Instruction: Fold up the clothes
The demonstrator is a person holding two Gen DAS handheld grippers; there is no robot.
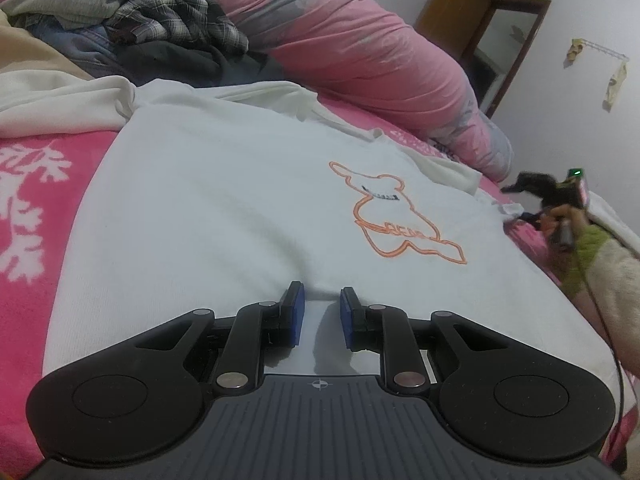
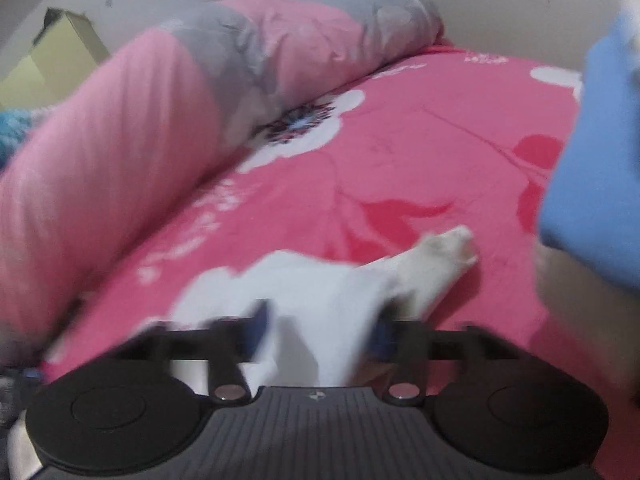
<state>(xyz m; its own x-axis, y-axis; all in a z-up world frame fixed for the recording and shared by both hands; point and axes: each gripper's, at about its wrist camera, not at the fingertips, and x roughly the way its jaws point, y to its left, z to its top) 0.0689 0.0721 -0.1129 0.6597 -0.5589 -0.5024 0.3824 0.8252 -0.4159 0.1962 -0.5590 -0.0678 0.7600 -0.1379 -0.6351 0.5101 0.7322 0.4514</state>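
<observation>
A: Covering most of the scene is the bed in its pink floral sheet, with a rolled pink and grey quilt along the far side and a heap of unfolded clothes far left.

B: And the task's garment?

A: A white sweatshirt with an orange outline print lies spread flat on the near middle of the bed, likely smoothed out so it can be folded. One cream sleeve trails off to the right.

B: What are the tools doing?

A: The left hand-held gripper rests at the near hem, its blue pads parted a little with white fabric between them, not visibly pinched. The right hand-held gripper is blurred; white cloth sits between its fingers, but I cannot tell whether they have closed on it.
</observation>
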